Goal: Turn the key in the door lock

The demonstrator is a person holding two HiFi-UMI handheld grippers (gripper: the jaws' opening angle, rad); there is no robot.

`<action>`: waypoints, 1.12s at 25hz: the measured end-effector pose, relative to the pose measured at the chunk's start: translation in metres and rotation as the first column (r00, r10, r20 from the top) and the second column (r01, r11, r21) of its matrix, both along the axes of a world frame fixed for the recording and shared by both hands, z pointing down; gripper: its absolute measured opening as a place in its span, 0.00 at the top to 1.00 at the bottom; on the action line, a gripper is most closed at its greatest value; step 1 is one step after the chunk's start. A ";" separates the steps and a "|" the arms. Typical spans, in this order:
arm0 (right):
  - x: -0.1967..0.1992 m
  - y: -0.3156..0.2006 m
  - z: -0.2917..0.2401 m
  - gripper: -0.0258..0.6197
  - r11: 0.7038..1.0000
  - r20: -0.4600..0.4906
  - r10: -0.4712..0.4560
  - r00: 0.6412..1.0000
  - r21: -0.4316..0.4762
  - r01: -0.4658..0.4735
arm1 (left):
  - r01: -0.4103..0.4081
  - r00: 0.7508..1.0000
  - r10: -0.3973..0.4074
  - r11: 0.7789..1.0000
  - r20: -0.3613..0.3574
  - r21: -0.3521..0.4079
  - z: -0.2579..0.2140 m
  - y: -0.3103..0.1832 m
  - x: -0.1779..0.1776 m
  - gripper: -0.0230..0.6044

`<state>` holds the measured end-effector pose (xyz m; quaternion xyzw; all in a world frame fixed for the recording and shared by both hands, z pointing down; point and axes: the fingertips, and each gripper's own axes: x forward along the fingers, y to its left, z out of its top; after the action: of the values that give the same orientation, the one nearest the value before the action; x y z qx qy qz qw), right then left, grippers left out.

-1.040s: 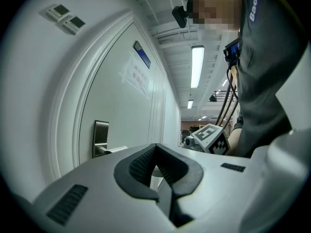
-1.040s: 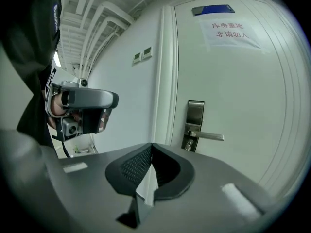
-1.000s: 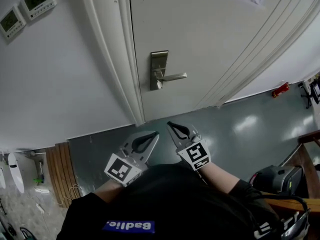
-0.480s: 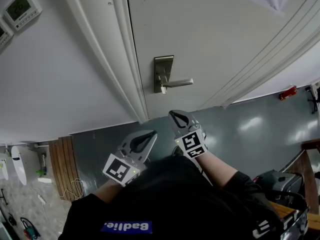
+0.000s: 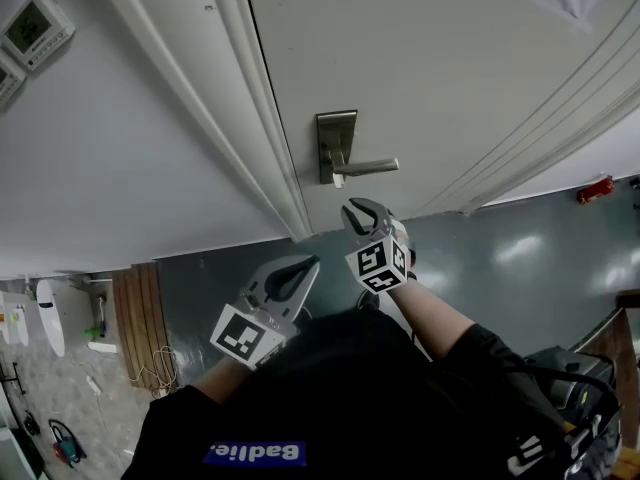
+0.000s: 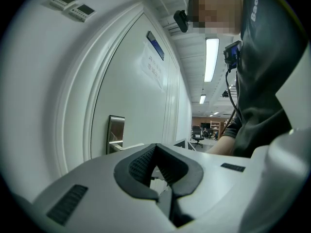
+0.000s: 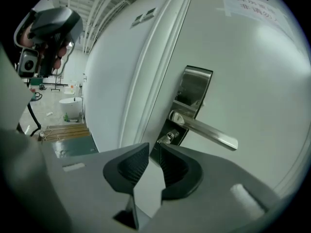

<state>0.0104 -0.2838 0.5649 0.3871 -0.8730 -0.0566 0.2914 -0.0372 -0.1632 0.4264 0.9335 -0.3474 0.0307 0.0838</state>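
Now, left gripper (image 6: 155, 148): jaws together, empty, held low before the door (image 5: 430, 78).
Key (image 7: 168, 138): in the lock, under the lever handle (image 7: 209, 132) (small, silvery).
Right gripper (image 7: 154, 149): jaws just opening slightly, nothing between, tips near the key.

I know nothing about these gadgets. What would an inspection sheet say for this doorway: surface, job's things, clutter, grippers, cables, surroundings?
Surface: white door; glossy grey floor below.
Job's things: key in the keyhole under the level lever handle on the metal lock plate.
Clutter: red object on the floor, far right.
Grippers: left gripper shut, empty; right gripper close to the key, jaws just opening, nothing between them.
Cables: pale cord on the floor by the wooden mat.
Surroundings: wall control panels, upper left.
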 end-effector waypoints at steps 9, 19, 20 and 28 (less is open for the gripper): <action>-0.012 -0.033 0.025 0.80 0.979 -0.372 0.031 0.928 0.197 0.046 | -0.009 1.000 0.009 1.000 0.013 -0.026 0.007 0.004 -0.004 0.97; -0.016 -0.063 0.035 0.80 0.962 -0.410 0.143 0.901 0.271 -0.029 | 0.020 0.999 -0.018 0.998 0.026 -0.056 0.014 0.006 -0.033 0.97; -0.016 -0.064 0.034 0.82 0.961 -0.408 0.149 0.901 0.275 -0.034 | 0.018 0.999 -0.017 0.998 0.027 -0.057 0.015 0.005 -0.034 0.97; -0.016 -0.064 0.034 0.88 0.983 -0.178 0.164 0.970 0.117 -0.144 | -0.002 1.000 0.004 0.998 0.025 -0.055 0.014 0.003 -0.038 0.97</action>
<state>-0.0059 -0.3482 0.5984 0.4612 -0.8049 -0.1151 0.3552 -0.0751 -0.1606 0.4399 0.9309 -0.3460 0.0522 0.1051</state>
